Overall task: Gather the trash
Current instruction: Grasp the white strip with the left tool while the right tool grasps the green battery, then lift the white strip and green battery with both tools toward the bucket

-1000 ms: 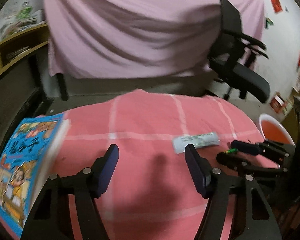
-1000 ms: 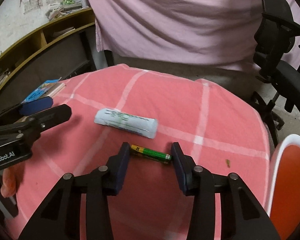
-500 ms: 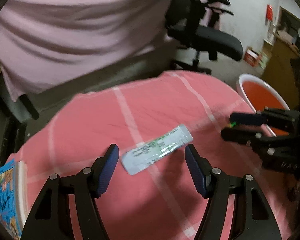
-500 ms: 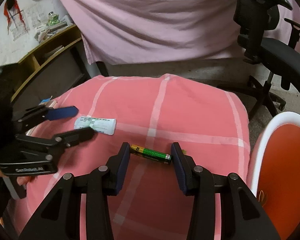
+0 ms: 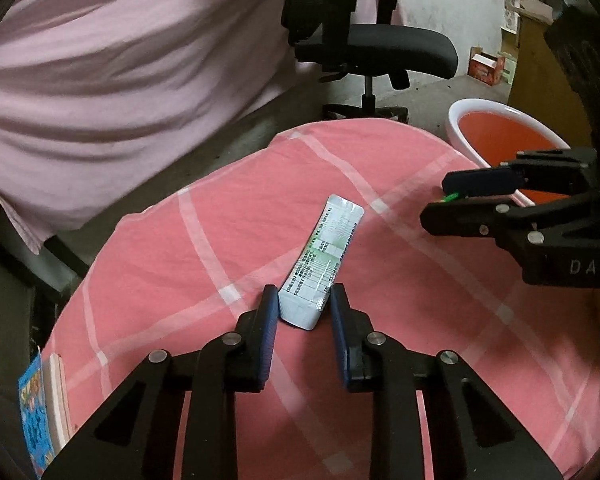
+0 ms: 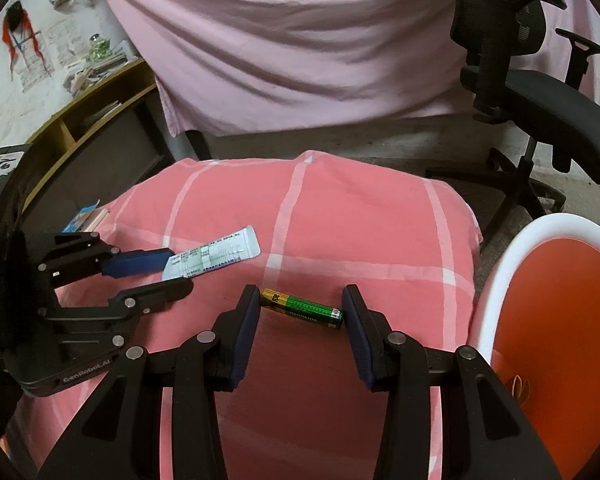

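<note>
A white printed packet [image 5: 324,256] lies on the pink checked tablecloth [image 5: 180,260]. My left gripper [image 5: 304,300] has its jaws closing around the packet's near end, and both pads touch its edges. The right wrist view shows that same left gripper [image 6: 178,272] at the left, with the packet [image 6: 216,254] sticking out of it. My right gripper [image 6: 301,298] is shut on a green and gold battery [image 6: 300,307], held end to end just above the cloth. In the left wrist view the right gripper [image 5: 436,199] is at the right, with a bit of green battery [image 5: 450,197] showing.
A white bin with an orange liner [image 6: 496,300] stands beside the table's right edge, its rim [image 5: 454,128] close to the right gripper. A black office chair [image 6: 540,100] is behind it. A blue book [image 5: 36,420] lies at the table's left edge. A pink sheet [image 6: 300,40] hangs behind.
My left gripper swung over to the packet, rolled, and narrowed its jaws from wide apart to touching the packet's near end. The right gripper kept the battery and drifted slightly.
</note>
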A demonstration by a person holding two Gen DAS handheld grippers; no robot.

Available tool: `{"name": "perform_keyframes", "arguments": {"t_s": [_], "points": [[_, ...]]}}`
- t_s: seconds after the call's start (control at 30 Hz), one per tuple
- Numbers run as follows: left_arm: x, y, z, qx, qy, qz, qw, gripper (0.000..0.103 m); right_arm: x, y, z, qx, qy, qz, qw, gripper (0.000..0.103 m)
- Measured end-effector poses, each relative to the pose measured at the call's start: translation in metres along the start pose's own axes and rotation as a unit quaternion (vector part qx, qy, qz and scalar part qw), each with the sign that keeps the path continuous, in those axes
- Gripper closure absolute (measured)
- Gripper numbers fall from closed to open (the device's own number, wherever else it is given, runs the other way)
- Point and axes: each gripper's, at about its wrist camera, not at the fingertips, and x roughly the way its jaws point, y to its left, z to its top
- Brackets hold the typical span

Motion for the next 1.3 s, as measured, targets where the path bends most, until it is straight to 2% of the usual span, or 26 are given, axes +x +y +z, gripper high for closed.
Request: {"name": "perform_keyframes", "arguments": {"t_s": [0.17,0.3,0.43,0.57,0.7,0.97,1.2,1.3], "points": [[-0.002,0.000,-0.001,-0.043,-0.003,-0.003,0.9990,0.082,-0.005,-0.004,-0.003,0.001,-0.009,0.009,1.000,0.063],[-0.020,-0.005,-0.009,-0.100,-0.029,-0.001,0.9946,0.082,-0.014,-0.004,-0.003,-0.002,-0.034,0.016,0.999,0.063],[-0.046,-0.008,-0.019,-0.159,-0.075,0.004,0.9844,0.082,-0.027,-0.003,-0.005,-0.005,-0.070,0.020,0.997,0.063],[-0.072,-0.013,-0.022,-0.189,-0.112,0.024,0.9753,0.082,-0.041,-0.003,-0.007,-0.003,-0.111,0.014,0.994,0.063],[-0.089,-0.021,-0.017,-0.196,-0.140,0.049,0.9693,0.082,-0.063,0.000,-0.014,-0.004,-0.171,0.002,0.985,0.063],[-0.122,-0.040,0.001,-0.192,-0.184,0.059,0.9623,0.082,-0.104,0.005,-0.025,-0.015,-0.264,-0.005,0.965,0.063],[-0.138,-0.059,0.008,-0.184,-0.213,0.067,0.9574,0.082,-0.129,-0.008,-0.029,0.001,-0.305,-0.007,0.952,0.063],[-0.141,-0.063,0.013,-0.178,-0.229,0.070,0.9546,0.082,-0.139,-0.015,-0.033,0.004,-0.320,-0.022,0.947,0.063]]}}
